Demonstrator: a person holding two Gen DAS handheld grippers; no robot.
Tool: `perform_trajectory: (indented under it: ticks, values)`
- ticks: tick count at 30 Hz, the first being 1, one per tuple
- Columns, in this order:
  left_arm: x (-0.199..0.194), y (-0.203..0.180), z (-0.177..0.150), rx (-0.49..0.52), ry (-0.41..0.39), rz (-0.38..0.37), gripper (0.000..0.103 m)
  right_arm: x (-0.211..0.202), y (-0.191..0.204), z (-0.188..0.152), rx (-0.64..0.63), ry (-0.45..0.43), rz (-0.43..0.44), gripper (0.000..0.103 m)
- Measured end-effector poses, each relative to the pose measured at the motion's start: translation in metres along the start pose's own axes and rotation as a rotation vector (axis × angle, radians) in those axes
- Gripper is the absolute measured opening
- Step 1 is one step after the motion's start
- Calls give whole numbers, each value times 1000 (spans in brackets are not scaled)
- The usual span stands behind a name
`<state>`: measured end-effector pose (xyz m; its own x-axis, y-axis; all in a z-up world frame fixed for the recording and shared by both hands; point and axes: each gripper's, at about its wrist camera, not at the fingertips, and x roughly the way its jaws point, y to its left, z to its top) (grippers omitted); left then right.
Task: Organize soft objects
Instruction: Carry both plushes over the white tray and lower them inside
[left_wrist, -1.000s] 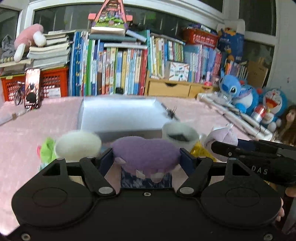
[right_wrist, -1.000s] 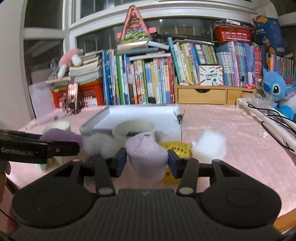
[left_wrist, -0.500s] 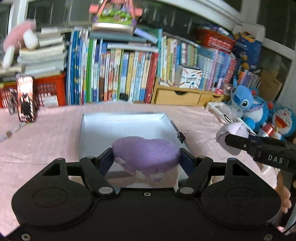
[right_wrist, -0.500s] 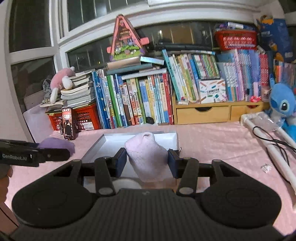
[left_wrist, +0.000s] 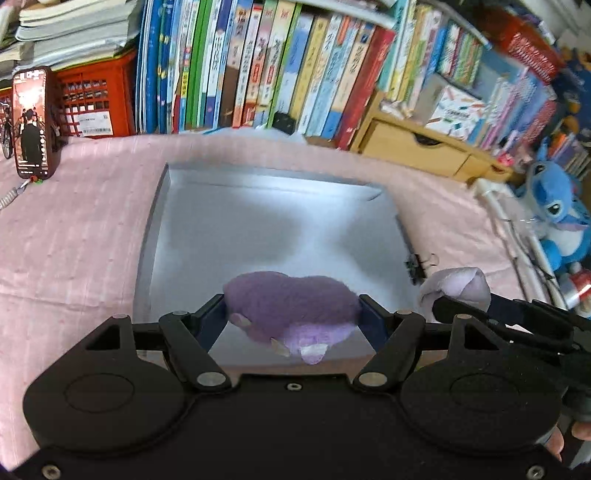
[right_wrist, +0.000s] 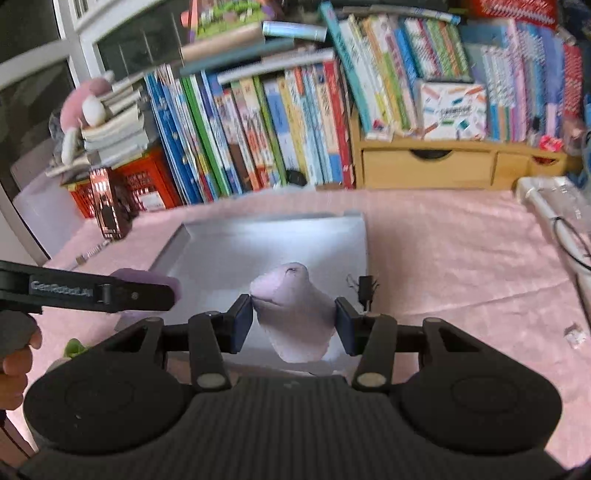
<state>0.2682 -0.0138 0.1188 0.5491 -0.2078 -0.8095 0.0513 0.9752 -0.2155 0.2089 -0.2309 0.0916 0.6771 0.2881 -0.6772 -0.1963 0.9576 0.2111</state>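
Note:
My left gripper (left_wrist: 291, 314) is shut on a dark purple plush toy (left_wrist: 291, 306), held over the near edge of a shallow white box (left_wrist: 258, 206) on the pink tablecloth. My right gripper (right_wrist: 294, 317) is shut on a pale lilac plush (right_wrist: 295, 314), held over the same white box (right_wrist: 258, 240) near its right front corner. The left wrist view shows the pale plush (left_wrist: 456, 286) and the other tool at the right. The right wrist view shows the left tool (right_wrist: 88, 291) with the purple toy (right_wrist: 147, 277) at the left. The box's floor is bare.
Books (left_wrist: 258, 74) and a wooden drawer unit (left_wrist: 413, 147) line the back. A phone (left_wrist: 31, 122) stands by a red crate (left_wrist: 96, 103) at the left. A blue plush (left_wrist: 557, 206) and white rods (left_wrist: 509, 221) lie at the right. A binder clip (right_wrist: 364, 288) sits on the box's right rim.
Both grippers have carried their plush toys forward from the clutter at the table's front to above the white box, and tilted further down. The box now fills the middle of both views.

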Motion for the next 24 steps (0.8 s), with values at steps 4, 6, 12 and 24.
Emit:
perform_trajectory:
  ticks: [4,6,12,24]
  values:
    - [25,3,7,-26,41,20,73,26,0,5,-1,65,1,53]
    - [37,6,9,-45,64,27,73,39,1,5,-2,92,-7,53]
    - [64,14,6,-61,118,47,73,69,-5,0,2,162,-31,53]
    - [92,19,-2,-57,174,70,74,95,-12,-8,11,220,-26,54]
